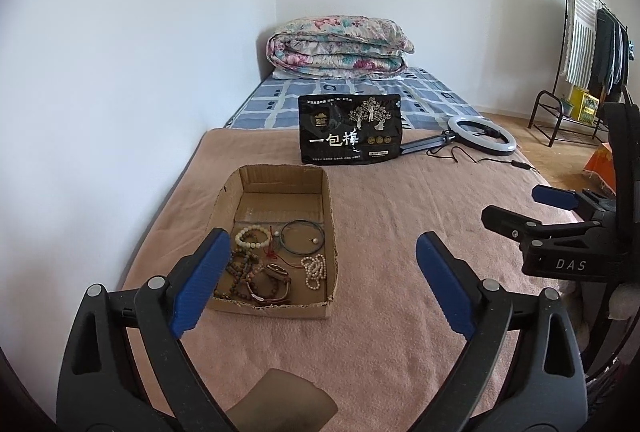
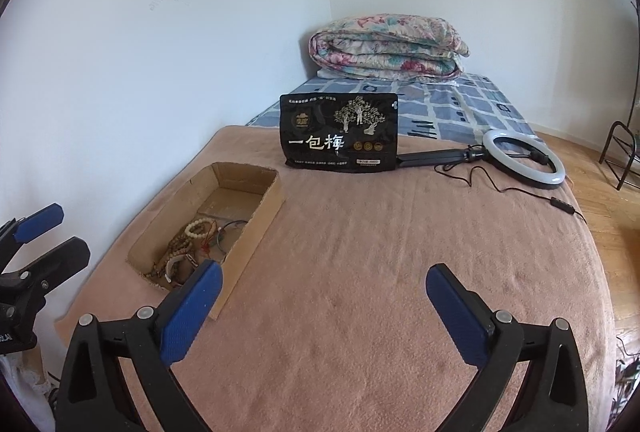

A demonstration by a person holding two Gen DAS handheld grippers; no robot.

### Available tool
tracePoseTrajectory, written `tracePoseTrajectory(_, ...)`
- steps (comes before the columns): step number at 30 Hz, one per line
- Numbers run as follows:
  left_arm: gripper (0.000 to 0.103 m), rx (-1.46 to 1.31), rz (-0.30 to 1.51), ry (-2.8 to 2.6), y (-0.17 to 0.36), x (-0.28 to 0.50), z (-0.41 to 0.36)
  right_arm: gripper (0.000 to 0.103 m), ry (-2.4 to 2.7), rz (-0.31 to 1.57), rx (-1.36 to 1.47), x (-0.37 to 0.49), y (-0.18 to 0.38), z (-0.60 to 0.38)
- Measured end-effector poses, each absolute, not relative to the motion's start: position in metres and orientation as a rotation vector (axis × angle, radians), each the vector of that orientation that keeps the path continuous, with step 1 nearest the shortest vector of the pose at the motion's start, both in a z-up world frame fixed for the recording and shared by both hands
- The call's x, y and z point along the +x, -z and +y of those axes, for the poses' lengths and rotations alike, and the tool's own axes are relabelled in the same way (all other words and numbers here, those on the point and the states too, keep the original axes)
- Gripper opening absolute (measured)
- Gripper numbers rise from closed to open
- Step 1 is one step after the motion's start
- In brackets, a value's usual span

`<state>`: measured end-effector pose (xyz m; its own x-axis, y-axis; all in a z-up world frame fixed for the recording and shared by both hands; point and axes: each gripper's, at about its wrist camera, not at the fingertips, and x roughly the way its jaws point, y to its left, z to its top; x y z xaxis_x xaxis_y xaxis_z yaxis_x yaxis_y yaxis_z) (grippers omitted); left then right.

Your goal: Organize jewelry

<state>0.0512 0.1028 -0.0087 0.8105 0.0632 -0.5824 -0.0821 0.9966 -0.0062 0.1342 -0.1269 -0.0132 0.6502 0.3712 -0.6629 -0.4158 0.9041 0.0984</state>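
An open cardboard box (image 1: 329,220) lies on the pink blanket, also in the right wrist view (image 2: 256,228). In it lie a cream bead bracelet (image 1: 252,237), a dark thin hoop (image 1: 302,237), a white pearl strand (image 1: 314,271), brown bead strings (image 1: 240,274) and a watch (image 1: 278,272). My left gripper (image 1: 322,252) is open and empty, hovering just right of the box's near end. My right gripper (image 2: 324,286) is open and empty above bare blanket, right of the box. It also shows at the right of the left wrist view (image 1: 516,208).
A black snack bag (image 1: 351,130) stands behind the box. A ring light (image 1: 482,134) with its cable lies at the right bed edge. A folded floral quilt (image 1: 338,46) sits at the far corner. A clothes rack (image 1: 592,48) stands on the floor at right.
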Motion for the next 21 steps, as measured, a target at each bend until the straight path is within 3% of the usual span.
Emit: tracePoseTrajectory(21, 0.101, -0.026, 0.648, -0.113, 0.0154, 0.0572, 0.1033, 0.103, -0.412, 0.740, -0.082, 0.1361, 0.0158, -0.1316)
